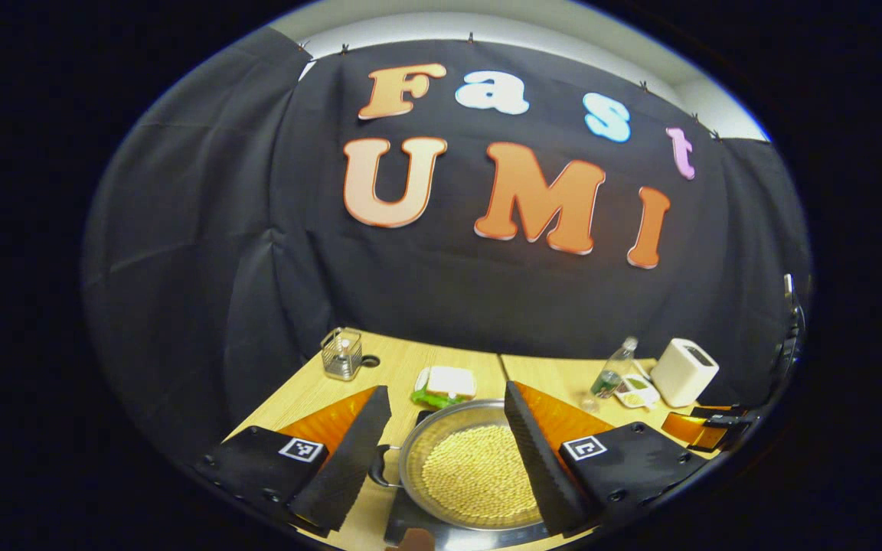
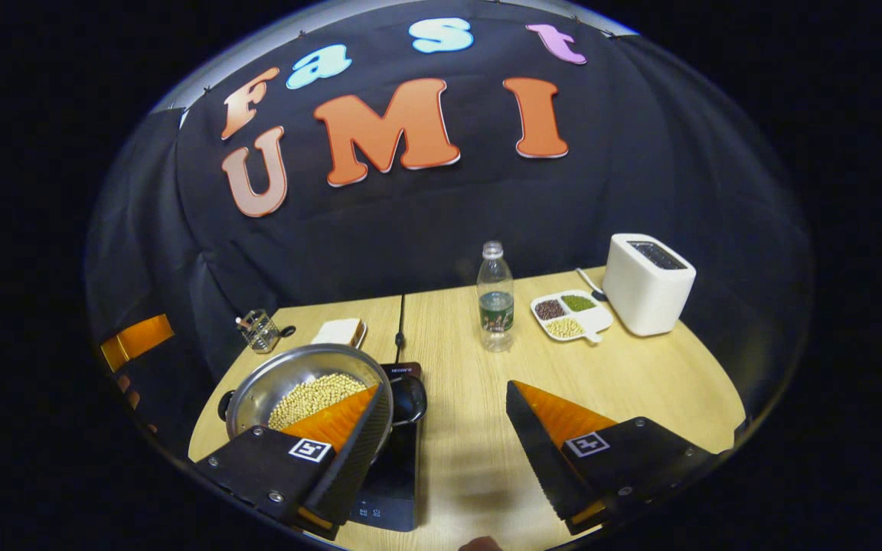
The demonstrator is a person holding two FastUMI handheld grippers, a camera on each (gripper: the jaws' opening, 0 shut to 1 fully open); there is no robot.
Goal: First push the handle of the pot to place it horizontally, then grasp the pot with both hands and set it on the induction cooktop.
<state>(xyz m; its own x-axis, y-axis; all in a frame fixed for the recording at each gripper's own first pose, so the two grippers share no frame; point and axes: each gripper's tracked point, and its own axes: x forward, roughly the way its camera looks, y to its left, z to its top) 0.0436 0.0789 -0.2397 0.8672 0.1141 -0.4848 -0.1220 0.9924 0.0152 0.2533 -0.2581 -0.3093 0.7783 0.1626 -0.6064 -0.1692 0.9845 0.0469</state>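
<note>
The pot [image 1: 475, 463], filled with pale beans, is seen at the lower centre of the left gripper view, resting on the dark induction cooktop [image 1: 410, 524] on the wooden counter [image 1: 395, 367]. The left gripper [image 1: 449, 451] is held with its jaws spread wide, one on each side of the pot's near rim, nothing being pinched; a small side handle [image 1: 381, 467] is seen at the pot's left. In the right gripper view the pot [image 2: 299, 383] lies at the lower left on the cooktop [image 2: 387, 474]. The right gripper [image 2: 449, 451] is likewise held with jaws spread, bare counter [image 2: 640, 367] lying between them. A bottle [image 2: 495, 298], a divided dish [image 2: 570, 314] and a white toaster [image 2: 648, 283] are seen towards the upper right.
</note>
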